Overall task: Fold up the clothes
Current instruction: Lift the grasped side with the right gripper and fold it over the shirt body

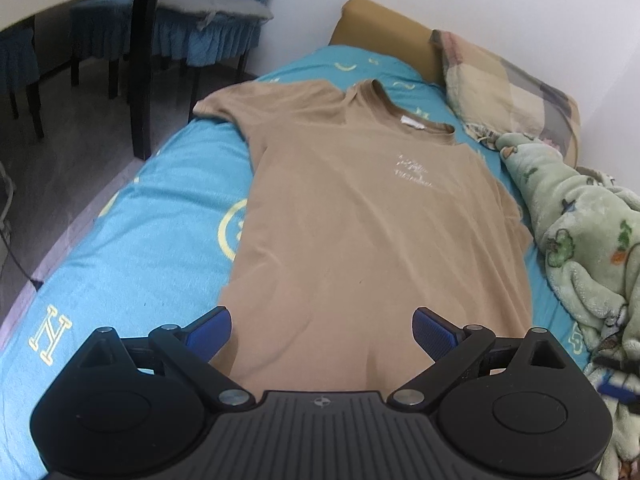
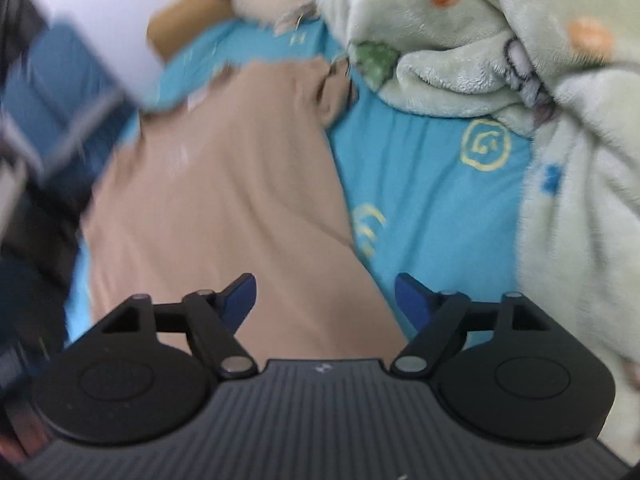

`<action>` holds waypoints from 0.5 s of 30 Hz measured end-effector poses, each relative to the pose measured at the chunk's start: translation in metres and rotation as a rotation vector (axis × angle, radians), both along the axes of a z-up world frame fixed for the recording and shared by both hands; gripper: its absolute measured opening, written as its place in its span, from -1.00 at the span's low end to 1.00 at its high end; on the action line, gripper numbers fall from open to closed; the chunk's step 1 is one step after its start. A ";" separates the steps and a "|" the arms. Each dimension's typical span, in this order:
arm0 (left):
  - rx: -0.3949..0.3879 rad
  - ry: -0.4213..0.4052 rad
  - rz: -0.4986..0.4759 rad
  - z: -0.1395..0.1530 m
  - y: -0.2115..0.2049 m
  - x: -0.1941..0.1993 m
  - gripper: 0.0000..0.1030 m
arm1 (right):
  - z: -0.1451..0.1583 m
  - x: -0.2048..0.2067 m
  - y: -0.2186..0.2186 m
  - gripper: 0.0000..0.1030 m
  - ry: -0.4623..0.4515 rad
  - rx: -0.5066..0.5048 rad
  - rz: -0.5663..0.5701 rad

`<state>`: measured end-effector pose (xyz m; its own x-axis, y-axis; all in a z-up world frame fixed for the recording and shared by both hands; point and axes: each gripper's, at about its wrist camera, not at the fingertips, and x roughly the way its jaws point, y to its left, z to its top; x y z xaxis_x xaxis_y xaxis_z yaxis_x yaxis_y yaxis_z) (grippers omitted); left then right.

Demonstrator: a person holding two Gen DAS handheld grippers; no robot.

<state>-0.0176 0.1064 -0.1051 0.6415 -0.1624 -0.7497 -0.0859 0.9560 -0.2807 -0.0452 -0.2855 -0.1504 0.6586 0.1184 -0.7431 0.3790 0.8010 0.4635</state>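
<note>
A tan short-sleeved T-shirt [image 1: 360,220] lies spread flat, front up, on a bed with a turquoise sheet [image 1: 152,248] printed with yellow motifs. Its collar points away from the left wrist camera, toward a mustard-brown headboard cushion [image 1: 380,28]; a white neck label and a small pale chest print show, but the print is too fine to read. The shirt's near hem is hidden behind the left gripper [image 1: 322,328], whose blue-padded fingers [image 1: 210,334] stand wide apart above the lower part of the shirt, holding nothing. One sleeve lies spread toward the sheet's edge on the side of the chairs; the other sleeve, on the blanket side, is hard to trace in the left wrist view.

The right wrist view is smeared by motion blur. There the same T-shirt [image 2: 224,200] runs up the frame, with what looks like a bunched sleeve at its far right corner, though the blur leaves that unsure. The right gripper [image 2: 325,296] is also spread wide and empty, one finger over the shirt, the other over bare sheet [image 2: 432,184] just beside the shirt's edge.

Beyond that edge, a pale green fleece blanket [image 1: 580,240] with cartoon prints lies heaped, cut off by the frame. A patchwork pillow [image 1: 500,80] rests past the collar, against the headboard cushion. On the shirt's opposite side, off the bed, stand chairs with blue skirted covers [image 1: 200,20] and a dark table leg [image 1: 144,60].
</note>
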 end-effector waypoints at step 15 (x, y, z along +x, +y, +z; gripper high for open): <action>0.023 -0.086 -0.102 -0.011 -0.033 0.041 0.92 | -0.105 0.205 -0.058 0.52 -0.266 0.200 -0.288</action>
